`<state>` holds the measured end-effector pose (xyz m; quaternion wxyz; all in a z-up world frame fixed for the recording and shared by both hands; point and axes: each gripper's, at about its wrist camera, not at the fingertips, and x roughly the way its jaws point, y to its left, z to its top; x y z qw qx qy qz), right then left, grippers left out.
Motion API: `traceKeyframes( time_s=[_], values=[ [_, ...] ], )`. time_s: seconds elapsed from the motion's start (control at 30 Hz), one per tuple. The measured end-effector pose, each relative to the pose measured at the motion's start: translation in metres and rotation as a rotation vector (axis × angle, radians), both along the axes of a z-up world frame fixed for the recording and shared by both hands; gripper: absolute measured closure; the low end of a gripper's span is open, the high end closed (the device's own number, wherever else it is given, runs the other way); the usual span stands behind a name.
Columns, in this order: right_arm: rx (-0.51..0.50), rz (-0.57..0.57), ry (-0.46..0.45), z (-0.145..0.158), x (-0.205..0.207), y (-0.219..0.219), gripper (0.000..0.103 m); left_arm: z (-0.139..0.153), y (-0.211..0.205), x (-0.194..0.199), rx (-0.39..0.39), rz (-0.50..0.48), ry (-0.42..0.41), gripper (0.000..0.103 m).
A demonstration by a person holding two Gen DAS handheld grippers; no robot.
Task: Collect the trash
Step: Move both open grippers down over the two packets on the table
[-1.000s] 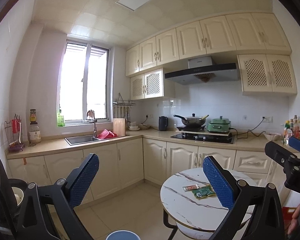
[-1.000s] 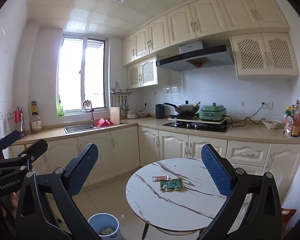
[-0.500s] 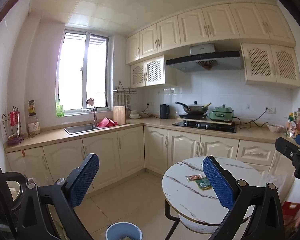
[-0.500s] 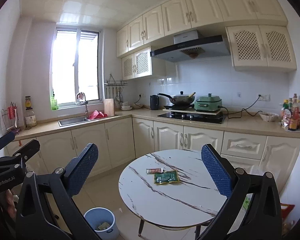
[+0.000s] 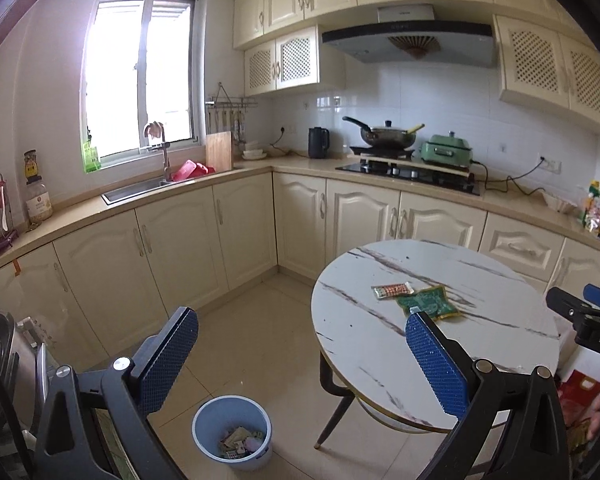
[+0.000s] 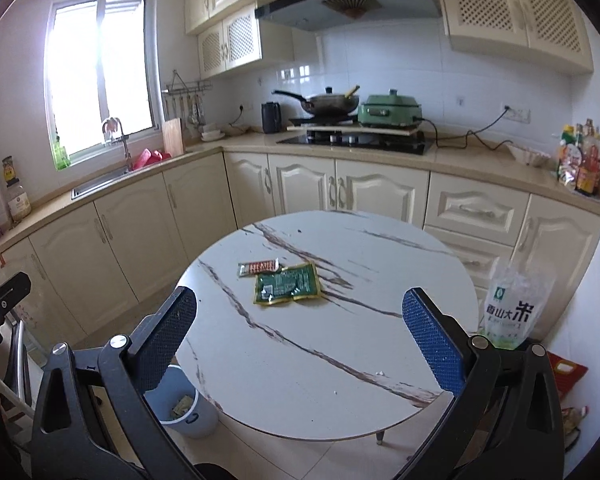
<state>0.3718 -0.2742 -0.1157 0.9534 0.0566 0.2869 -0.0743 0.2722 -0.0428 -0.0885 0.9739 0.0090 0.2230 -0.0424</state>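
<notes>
Both tongs stand wide apart and empty: the left tongs hang above the floor between bin and worktop, the right tongs over the round marble worktop. Two pieces of trash lie near the worktop's middle: a green wrapper and, touching its upper left corner, a small red wrapper. The blue bin stands on the floor left of the worktop, holding scraps.

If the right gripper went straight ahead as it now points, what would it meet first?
Probably the round table: the open right gripper points down at bare marble short of the green wrapper. Depth is uncertain.
</notes>
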Motion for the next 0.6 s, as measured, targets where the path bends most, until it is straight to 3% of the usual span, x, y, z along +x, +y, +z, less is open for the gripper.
traceKeyframes(
  time_s=[0.33, 0.6],
  values=[
    [0.042, 0.14, 0.256, -0.093, 0.131, -0.008, 0.0, -0.003, -0.005, 0.135, 0.023, 0.0, 0.131, 0.001],
    [0.041, 0.195, 0.39, -0.152, 0.215, -0.011, 0.0, -0.021, -0.004, 0.233, 0.028, 0.001, 0.205, 0.001]
  ],
)
